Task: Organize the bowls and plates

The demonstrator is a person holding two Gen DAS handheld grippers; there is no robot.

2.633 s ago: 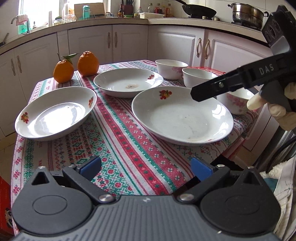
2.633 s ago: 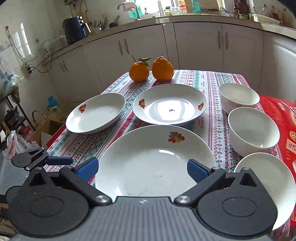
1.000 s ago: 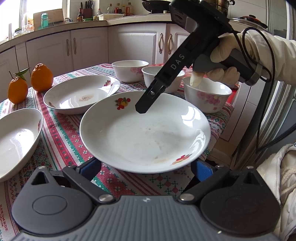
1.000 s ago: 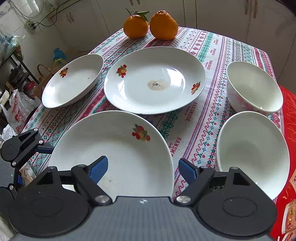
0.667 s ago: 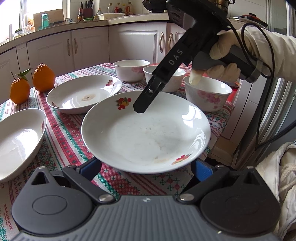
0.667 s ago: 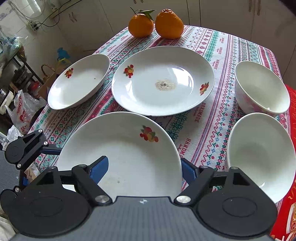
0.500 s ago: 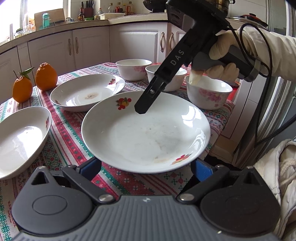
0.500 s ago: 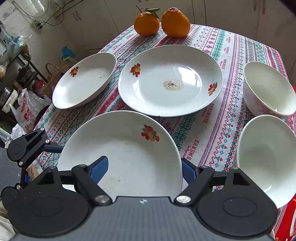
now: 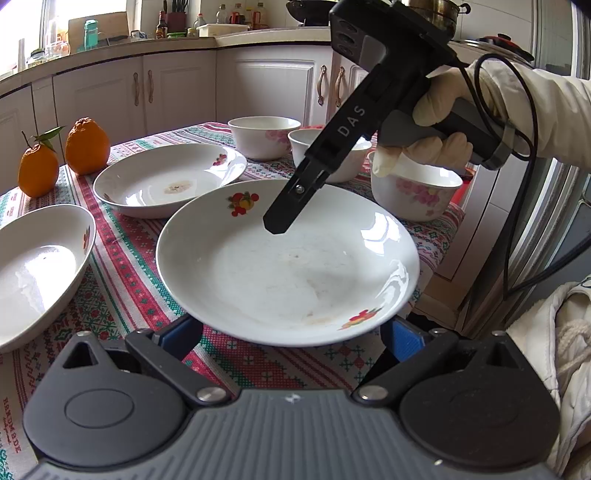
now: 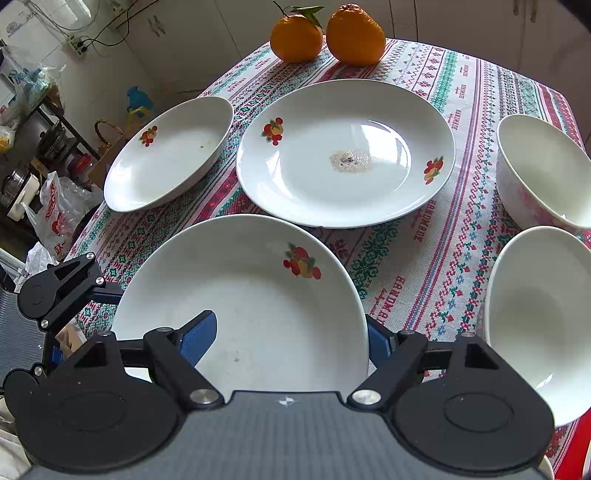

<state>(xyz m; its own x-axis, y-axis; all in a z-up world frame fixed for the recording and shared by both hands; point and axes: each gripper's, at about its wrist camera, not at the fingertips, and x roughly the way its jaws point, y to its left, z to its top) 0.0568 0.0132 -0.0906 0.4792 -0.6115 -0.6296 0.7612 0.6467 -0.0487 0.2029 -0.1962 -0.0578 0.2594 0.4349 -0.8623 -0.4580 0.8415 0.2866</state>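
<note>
A white fruit-print plate (image 9: 288, 262) is lifted a little off the striped tablecloth, its near rim over my left gripper (image 9: 291, 332), whose blue pads sit wide apart beneath it. My right gripper (image 10: 288, 336) is open, one pad over the same plate (image 10: 243, 295) and one under its rim; its finger shows from the side above the plate in the left wrist view (image 9: 291, 206). A second plate (image 10: 345, 151) with a crumb stain lies beyond. A deeper plate (image 10: 170, 153) lies to the left. Three bowls (image 9: 264, 136) (image 9: 332, 158) (image 9: 415, 192) stand at the right.
Two oranges (image 10: 295, 33) (image 10: 354, 33) sit at the table's far end. The table edge drops off just right of the bowls (image 9: 454, 221). Kitchen cabinets (image 9: 177, 88) stand behind; bags and clutter (image 10: 55, 206) lie on the floor to the left.
The held plate has risen slightly and shifted toward the second plate, both grippers moving with it. The other dishes have not moved.
</note>
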